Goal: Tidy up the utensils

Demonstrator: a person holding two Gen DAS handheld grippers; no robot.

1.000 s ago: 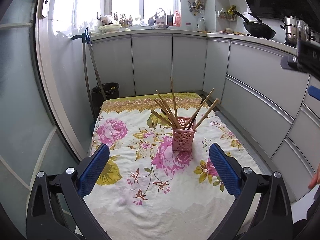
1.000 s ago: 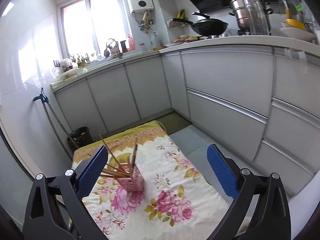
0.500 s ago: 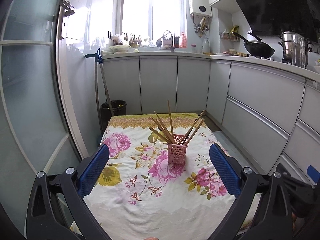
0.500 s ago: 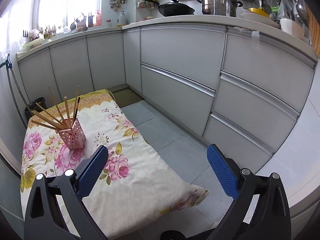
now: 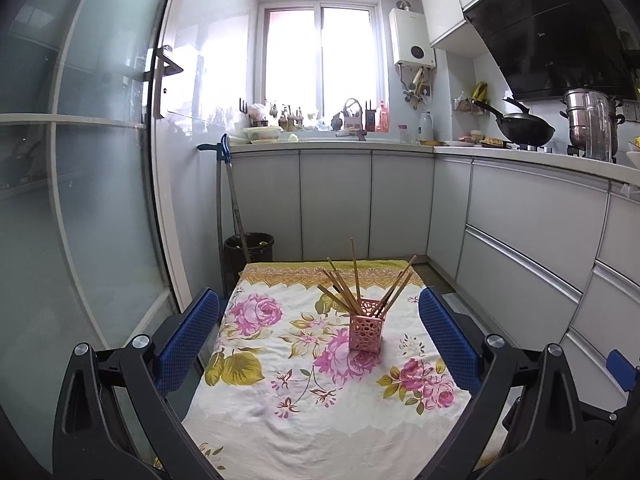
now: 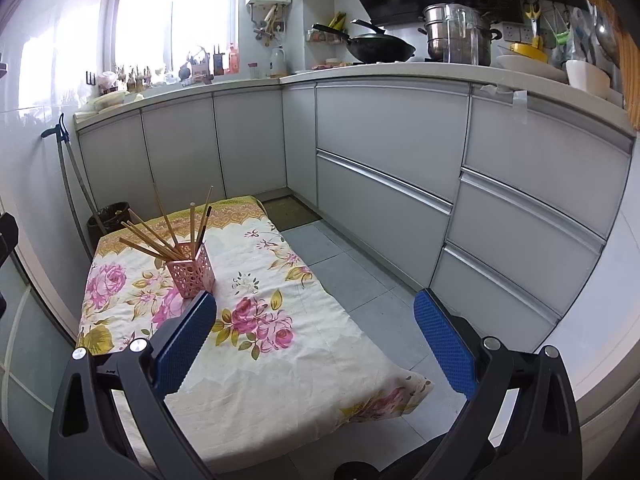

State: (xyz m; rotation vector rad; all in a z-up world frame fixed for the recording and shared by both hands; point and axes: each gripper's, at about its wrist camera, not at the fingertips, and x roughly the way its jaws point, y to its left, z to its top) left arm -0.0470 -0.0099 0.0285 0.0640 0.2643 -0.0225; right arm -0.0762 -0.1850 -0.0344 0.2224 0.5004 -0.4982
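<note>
Now both tools sit higher and further back than a second ago, and the floral cloth (image 5: 320, 380) fills less of each view while more of the kitchen shows. The left gripper (image 5: 318, 330) has its jaws spread wide with nothing between them; the right gripper (image 6: 316, 338) is just as wide and just as empty. A second ago the left view was closer in over the holder; now it looks level down the room. The right view has swung round, so the holder sits far left of it and grey floor tiles (image 6: 360, 280) lie between the jaws.

The chopsticks (image 5: 352, 284) stand fanned out in the pink holder (image 5: 365, 330), which rests upright on the cloth, towards its far half. No loose utensil shows anywhere on the cloth, so the sorting looks finished, and the pull-back reads as a retreat at the end of the job.

Textures, then: the holder is a square pink cup with a pierced lattice wall, likely plastic. The chopsticks are slim, pale brown sticks that look like wood or bamboo, a few with darker ends. The cloth is soft, slightly rumpled, with pink roses and a yellow border. The blue pads (image 5: 188, 340) are ribbed.
</note>
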